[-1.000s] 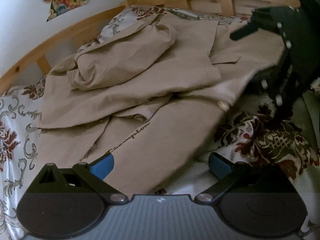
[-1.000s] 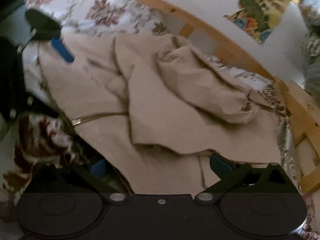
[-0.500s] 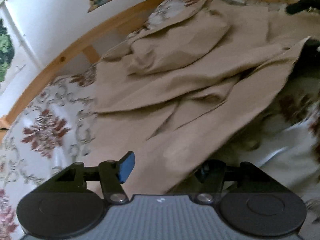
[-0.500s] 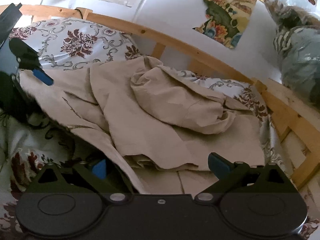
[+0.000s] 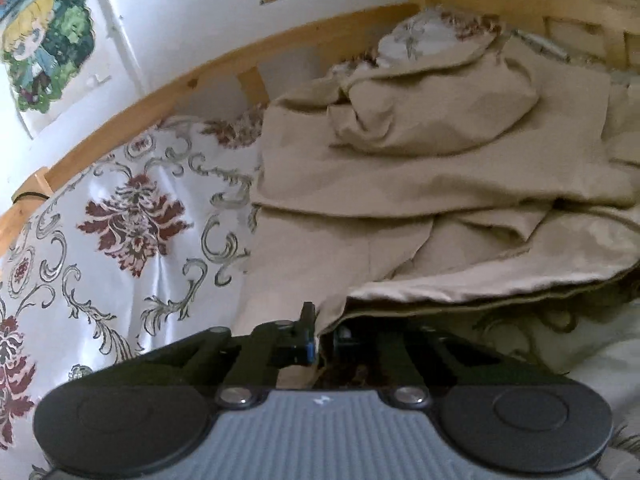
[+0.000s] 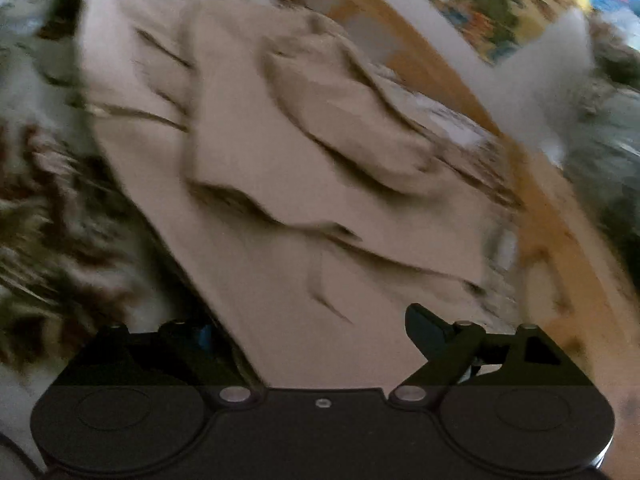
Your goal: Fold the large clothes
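Observation:
A large beige garment (image 5: 432,184) lies crumpled on a floral bedsheet (image 5: 120,232), with a bunched part at the far side. My left gripper (image 5: 320,340) is shut on the garment's near hem and lifts that edge off the sheet. In the right wrist view, which is motion-blurred, the same beige garment (image 6: 288,168) fills the middle. My right gripper (image 6: 312,332) is open, its fingers on either side of the garment's near edge, with the cloth lying between them.
A wooden bed rail (image 5: 208,76) runs along the far side, with a white wall and cartoon stickers (image 5: 44,36) behind it. In the right wrist view the rail (image 6: 560,240) curves down the right side. Floral sheet (image 6: 44,184) lies to the left.
My left gripper has closed on the garment's hem and pulled it left, so more bare sheet shows. My right gripper has stayed open and swung fast, blurring its view.

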{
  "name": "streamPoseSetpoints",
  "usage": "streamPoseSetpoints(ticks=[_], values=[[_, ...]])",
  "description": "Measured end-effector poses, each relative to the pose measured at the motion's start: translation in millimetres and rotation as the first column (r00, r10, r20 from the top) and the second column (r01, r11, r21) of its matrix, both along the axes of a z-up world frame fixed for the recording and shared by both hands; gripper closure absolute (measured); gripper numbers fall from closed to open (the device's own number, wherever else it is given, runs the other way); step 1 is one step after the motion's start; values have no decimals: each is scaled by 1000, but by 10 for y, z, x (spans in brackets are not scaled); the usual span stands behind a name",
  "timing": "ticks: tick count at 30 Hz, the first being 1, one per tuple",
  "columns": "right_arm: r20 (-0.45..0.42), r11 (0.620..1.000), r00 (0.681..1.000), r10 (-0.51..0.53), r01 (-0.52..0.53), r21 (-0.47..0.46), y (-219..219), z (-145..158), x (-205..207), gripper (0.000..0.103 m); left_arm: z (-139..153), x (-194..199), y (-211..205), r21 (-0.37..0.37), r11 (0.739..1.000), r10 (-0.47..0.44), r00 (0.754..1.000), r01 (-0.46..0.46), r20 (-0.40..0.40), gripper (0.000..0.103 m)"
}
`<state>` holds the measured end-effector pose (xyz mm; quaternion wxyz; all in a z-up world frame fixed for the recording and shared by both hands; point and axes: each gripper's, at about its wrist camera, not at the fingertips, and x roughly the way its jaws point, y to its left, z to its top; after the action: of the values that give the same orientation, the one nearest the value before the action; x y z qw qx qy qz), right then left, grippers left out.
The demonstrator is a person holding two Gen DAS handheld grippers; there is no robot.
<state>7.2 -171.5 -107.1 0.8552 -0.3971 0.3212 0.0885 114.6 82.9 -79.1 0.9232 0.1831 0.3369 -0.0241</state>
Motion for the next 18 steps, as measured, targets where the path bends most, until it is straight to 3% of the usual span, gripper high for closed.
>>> streamPoseSetpoints(ticks=[2,3,4,5,9,15,18], values=[[14,999,999,-47,47,-7,-106,62,0,33,30,-47,15,-26,1000,9,1000,-8,26,98],[-2,999,999,-52,52,-1,-138,85,-12,53,61,-79,48,-51,999,13,999,-11,29,98],[-15,999,999,-49,49,3,-150,98,-35,84,100,-126,81,-69,998,11,999,-8,35,98],[-26,999,999,-37,37,6,-149,110,-82,95,143,-183,107,-80,997,3,999,1,41,99],[1,1000,1000,0,0,1,-123,267,-301,97,424,-469,210,-135,990,-31,998,37,46,99],[98,998,994,57,-56,-15,-152,869,-700,98,1033,-895,456,-203,975,-87,996,91,29,99],[150,995,984,92,-85,-53,-122,1153,-856,98,1295,-871,516,-242,966,-84,996,89,28,99]])
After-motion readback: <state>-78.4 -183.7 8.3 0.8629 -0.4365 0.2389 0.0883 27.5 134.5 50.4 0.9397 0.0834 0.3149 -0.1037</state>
